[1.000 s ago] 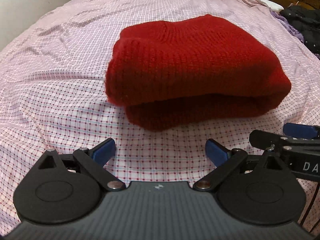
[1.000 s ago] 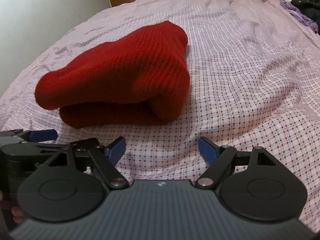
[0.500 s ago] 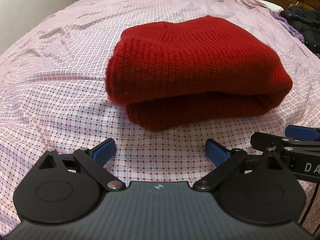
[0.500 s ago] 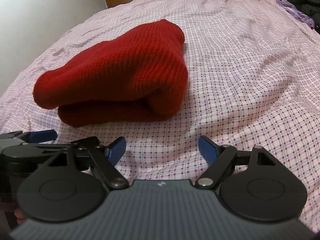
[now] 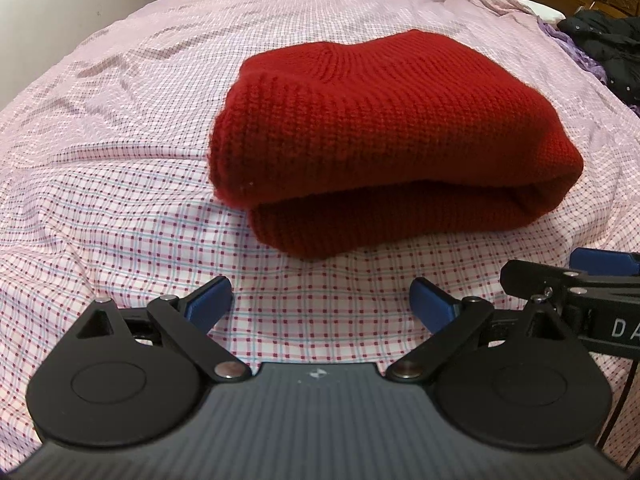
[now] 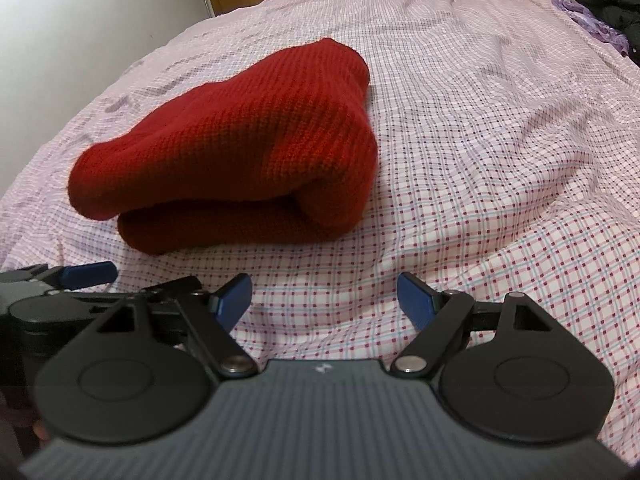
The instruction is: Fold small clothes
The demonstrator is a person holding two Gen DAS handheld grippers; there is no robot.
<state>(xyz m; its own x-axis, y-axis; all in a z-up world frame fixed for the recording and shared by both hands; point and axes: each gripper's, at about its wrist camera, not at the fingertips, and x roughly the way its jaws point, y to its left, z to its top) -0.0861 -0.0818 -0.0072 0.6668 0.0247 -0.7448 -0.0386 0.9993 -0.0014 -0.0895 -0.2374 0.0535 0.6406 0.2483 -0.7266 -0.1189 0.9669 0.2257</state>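
Bare bed sheet (image 5: 120, 200) lies between both grippers and the folded red sweater (image 5: 384, 136). Sheet right of sweater is bare; dark clothes (image 6: 616, 4) far right edge.

- The right tool (image 6: 324, 296) hovers low over the bed (image 6: 500, 140), its blue fingertips (image 6: 416, 300) spread wide with only checked sheet between them.
- A red knitted sweater (image 6: 240, 152) lies folded double on the bed, ahead and to the left, apart from the fingertips.
- The left tool (image 6: 86, 274) shows at the left edge, just beside the right one; its jaws are mostly hidden.
- Dark clothing (image 6: 616, 4) and a purple cloth (image 6: 580, 20) lie at the far right.
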